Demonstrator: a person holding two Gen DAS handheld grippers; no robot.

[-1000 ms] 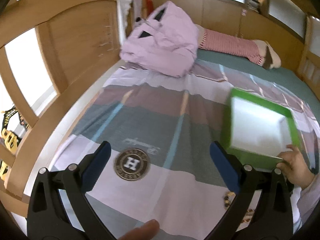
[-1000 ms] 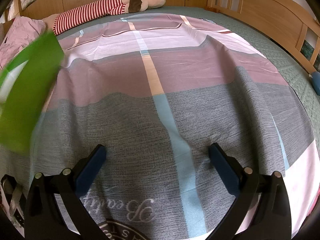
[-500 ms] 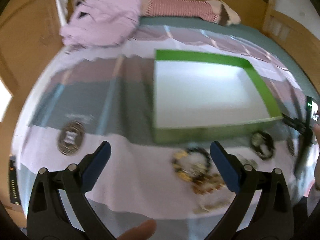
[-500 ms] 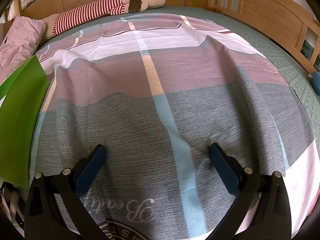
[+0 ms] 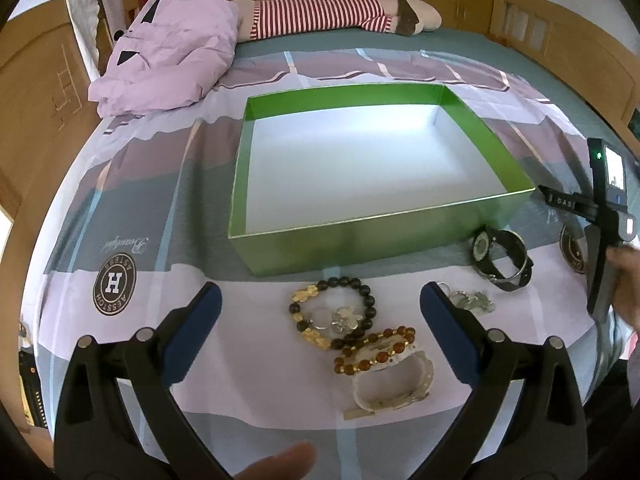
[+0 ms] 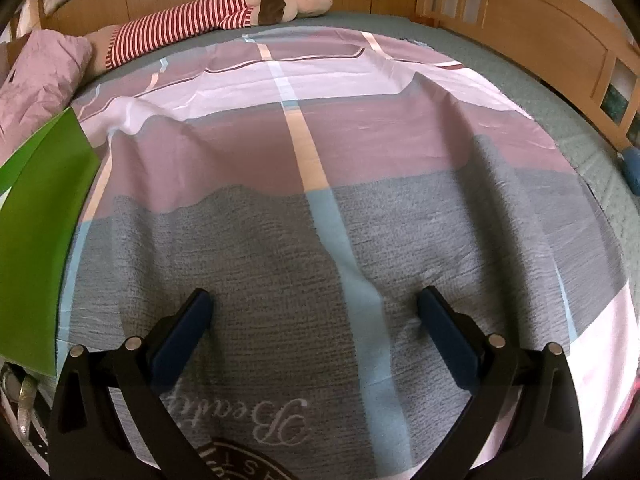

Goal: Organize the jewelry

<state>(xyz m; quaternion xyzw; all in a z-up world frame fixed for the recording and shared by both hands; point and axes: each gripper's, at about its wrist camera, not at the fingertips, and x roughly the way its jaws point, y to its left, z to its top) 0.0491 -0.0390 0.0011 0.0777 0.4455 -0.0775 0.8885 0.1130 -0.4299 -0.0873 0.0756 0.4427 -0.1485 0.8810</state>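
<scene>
While our left gripper [image 5: 318,306] hangs with its fingers spread wide and empty at the bottom of the frame, the jewelry lies just beyond them: a dark bead bracelet [image 5: 334,312], an amber bead bracelet [image 5: 374,350], and a black watch [image 5: 500,258] at right. The green box [image 5: 360,236] sits mid-frame. Our right gripper [image 6: 314,306] is likewise spread over the bedsheet [image 6: 320,152].

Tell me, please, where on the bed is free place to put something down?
Inside the green box, the white floor is bare. The sheet left of it, around the round logo, is free too. Crowded: the strip before the box, with bead bracelets and black watch.
</scene>
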